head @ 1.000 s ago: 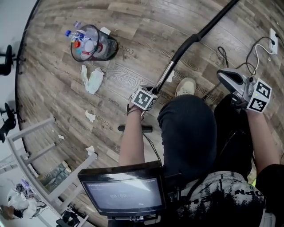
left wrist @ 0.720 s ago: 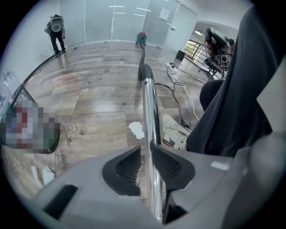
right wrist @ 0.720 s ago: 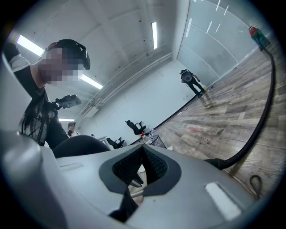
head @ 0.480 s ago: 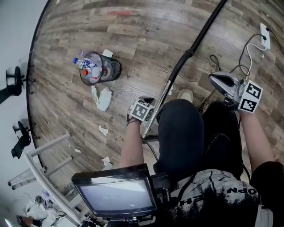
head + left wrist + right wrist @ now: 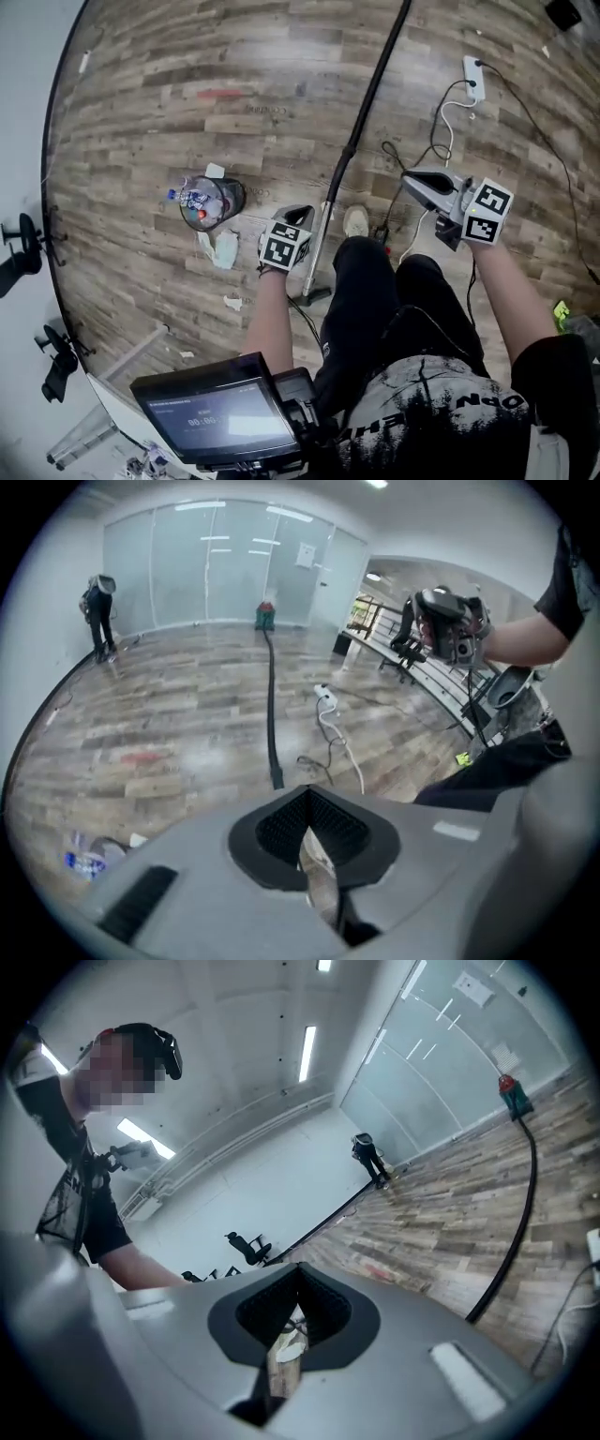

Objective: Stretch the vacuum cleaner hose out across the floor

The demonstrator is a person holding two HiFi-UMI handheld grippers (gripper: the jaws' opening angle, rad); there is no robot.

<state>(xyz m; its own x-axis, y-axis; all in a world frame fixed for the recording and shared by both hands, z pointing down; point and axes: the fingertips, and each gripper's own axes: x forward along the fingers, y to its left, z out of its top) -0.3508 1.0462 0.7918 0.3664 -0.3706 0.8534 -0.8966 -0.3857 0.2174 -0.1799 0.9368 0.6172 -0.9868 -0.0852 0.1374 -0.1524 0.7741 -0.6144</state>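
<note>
The black vacuum hose [image 5: 370, 84] runs from the top of the head view down to a metal wand [image 5: 322, 246], whose floor head [image 5: 314, 295] rests by the person's feet. In the left gripper view the hose [image 5: 272, 714] stretches over the floor to a red vacuum cleaner [image 5: 266, 617] at the glass wall. The right gripper view shows the hose [image 5: 520, 1232] too. My left gripper [image 5: 298, 215] hangs above the wand, shut with nothing in it. My right gripper [image 5: 414, 178] is raised to the right, also shut and holding nothing.
A clear bin [image 5: 208, 202] with bottles stands to the left, with crumpled paper [image 5: 223, 248] beside it. A white power strip [image 5: 473, 75] and loose cables [image 5: 394, 155] lie to the hose's right. Another person [image 5: 98, 611] stands at the far wall. Office chairs [image 5: 246, 1244] line the room's edge.
Both grippers have risen well above the floor and the whole view has pulled back. The left gripper, earlier down at the wand, is now up off it.
</note>
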